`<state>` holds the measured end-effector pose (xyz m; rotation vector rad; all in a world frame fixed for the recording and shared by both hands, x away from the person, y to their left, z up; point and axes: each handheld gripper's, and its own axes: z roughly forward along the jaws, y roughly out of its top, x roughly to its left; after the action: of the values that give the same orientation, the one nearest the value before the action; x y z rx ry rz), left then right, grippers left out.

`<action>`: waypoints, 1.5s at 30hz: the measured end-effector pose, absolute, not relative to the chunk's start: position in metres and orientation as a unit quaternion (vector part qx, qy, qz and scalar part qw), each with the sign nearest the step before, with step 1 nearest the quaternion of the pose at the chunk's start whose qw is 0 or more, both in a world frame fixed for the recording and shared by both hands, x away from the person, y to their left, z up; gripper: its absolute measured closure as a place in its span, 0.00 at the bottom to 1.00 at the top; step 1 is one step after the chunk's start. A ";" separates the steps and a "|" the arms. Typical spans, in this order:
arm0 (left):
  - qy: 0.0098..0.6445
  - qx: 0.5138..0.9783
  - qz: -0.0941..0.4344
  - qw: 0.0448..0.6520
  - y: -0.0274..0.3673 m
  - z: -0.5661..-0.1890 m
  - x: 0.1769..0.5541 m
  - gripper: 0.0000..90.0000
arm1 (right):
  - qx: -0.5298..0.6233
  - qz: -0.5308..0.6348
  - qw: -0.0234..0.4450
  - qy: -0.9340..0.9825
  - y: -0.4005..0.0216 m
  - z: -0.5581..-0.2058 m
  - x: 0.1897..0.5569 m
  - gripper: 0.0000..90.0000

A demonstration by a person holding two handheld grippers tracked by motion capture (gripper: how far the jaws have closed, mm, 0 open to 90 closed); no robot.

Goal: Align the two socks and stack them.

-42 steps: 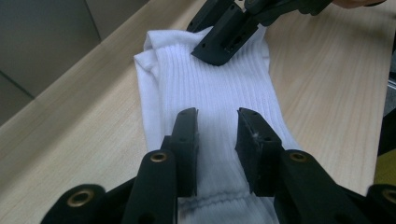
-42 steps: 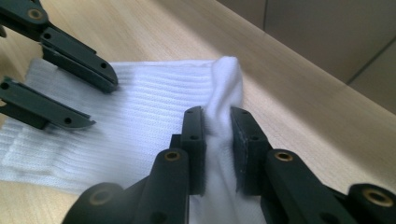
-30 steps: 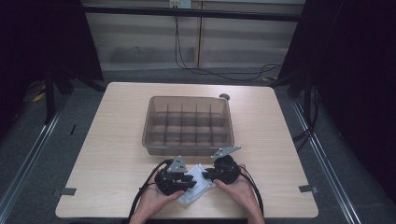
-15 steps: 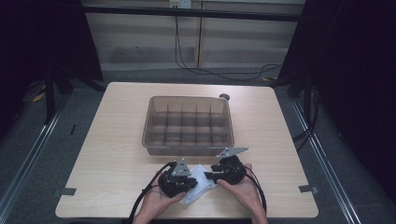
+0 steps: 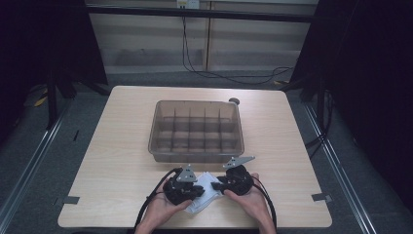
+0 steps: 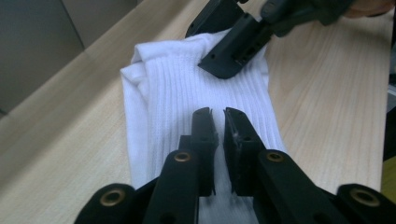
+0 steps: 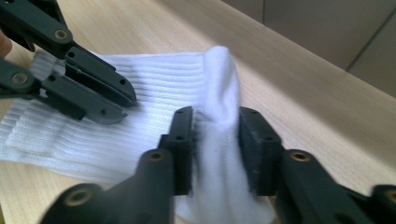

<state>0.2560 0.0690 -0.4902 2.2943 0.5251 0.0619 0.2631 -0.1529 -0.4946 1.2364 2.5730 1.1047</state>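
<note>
A white ribbed sock [image 5: 208,194] lies flat near the table's front edge. My left gripper [image 6: 217,116] rests its tips on the sock's [image 6: 177,93] middle. Its jaws have just been closing and stand together, with a thin slit between them and no fabric visible in it. My right gripper [image 7: 215,116] has just been closing and pinches a raised fold of the sock [image 7: 219,70] between its pads. In the high view the left gripper [image 5: 198,190] and right gripper [image 5: 217,185] face each other over the sock, each in a hand.
A clear brownish box [image 5: 195,103] with several small compartments stands in the middle of the wooden table [image 5: 117,146], just beyond the grippers. A small dark round thing [image 5: 234,101] lies at its far right corner. Cables trail off the front edge.
The right hand has shifted slightly to the right and toward the front edge. The left hand has kept its place on the sock.
</note>
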 end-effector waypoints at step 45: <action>0.214 0.866 0.001 0.452 0.090 -0.479 0.242 0.82 | 0.423 0.406 0.047 0.809 -0.192 -0.462 0.256 0.91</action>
<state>0.2419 0.0902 -0.4788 2.1386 0.5275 0.0021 0.2558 -0.1916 -0.4618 1.2911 2.4665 1.2375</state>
